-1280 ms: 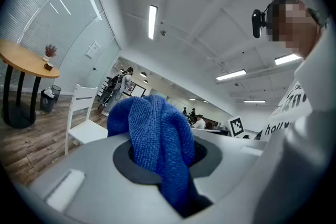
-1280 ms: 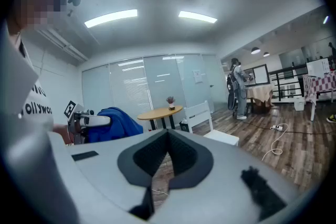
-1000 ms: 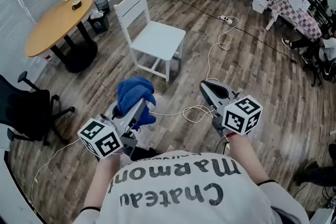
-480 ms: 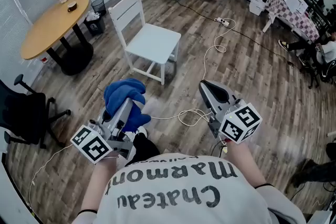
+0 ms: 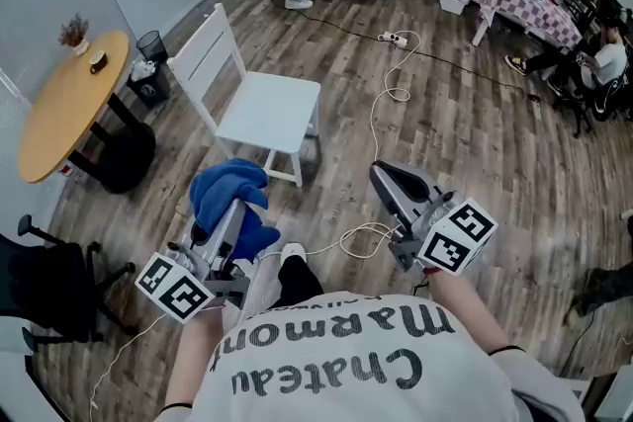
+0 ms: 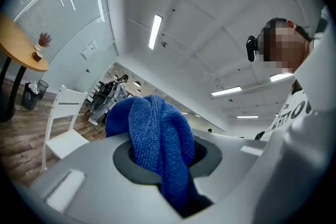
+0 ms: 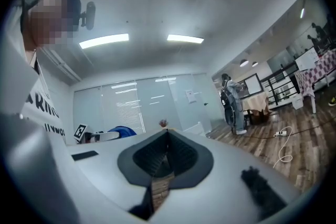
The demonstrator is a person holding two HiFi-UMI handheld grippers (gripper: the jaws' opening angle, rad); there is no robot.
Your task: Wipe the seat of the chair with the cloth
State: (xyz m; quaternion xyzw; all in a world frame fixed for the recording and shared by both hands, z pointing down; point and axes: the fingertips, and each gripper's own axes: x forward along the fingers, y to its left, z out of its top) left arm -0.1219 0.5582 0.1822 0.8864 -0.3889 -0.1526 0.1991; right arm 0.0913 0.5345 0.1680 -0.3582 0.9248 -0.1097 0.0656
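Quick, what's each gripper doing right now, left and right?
Left gripper: closed on the blue cloth.
Right gripper: closed, fingers together, holding nothing.

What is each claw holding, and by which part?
Left claw grips the crumpled blue cloth by a bunched fold; the rest spills forward. Right claw: shut, empty.
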